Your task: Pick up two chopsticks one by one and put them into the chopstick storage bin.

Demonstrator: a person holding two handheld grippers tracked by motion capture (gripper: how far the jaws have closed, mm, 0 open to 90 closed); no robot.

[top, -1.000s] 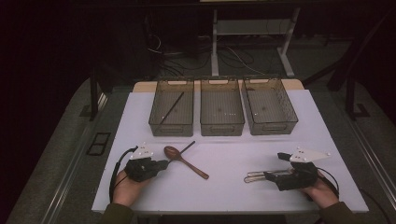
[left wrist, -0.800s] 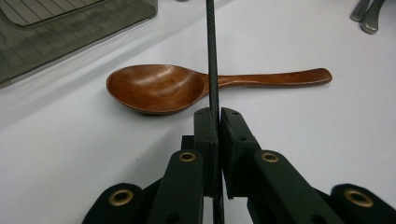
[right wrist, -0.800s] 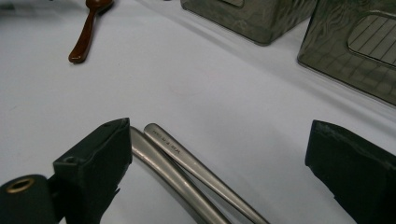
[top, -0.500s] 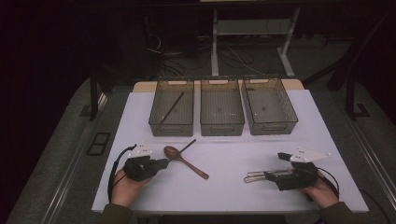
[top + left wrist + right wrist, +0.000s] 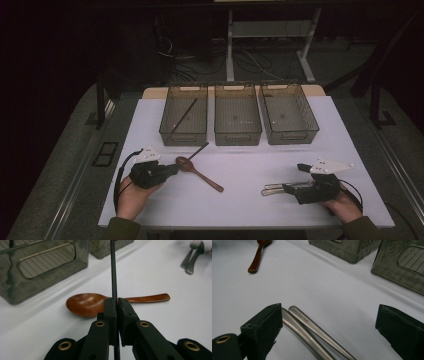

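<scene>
My left gripper (image 5: 174, 168) (image 5: 117, 303) is shut on a thin black chopstick (image 5: 199, 150) (image 5: 113, 275) that points away toward the bins. A brown wooden spoon (image 5: 200, 173) (image 5: 86, 304) lies on the white table just beyond the left jaws, its bowl close to them. My right gripper (image 5: 288, 189) (image 5: 330, 314) rests low at the front right with its jaws wide open. Two metal cutlery handles (image 5: 274, 189) (image 5: 310, 326) lie between those jaws, close to the left one. A second black chopstick (image 5: 182, 116) lies in the left bin (image 5: 165, 131).
Three dark see-through bins stand in a row at the back of the table: the left one, a middle one (image 5: 237, 136) and a right one (image 5: 295, 136). White tabletop (image 5: 250, 162) stretches between the two grippers. Cables and table legs fill the dark floor behind.
</scene>
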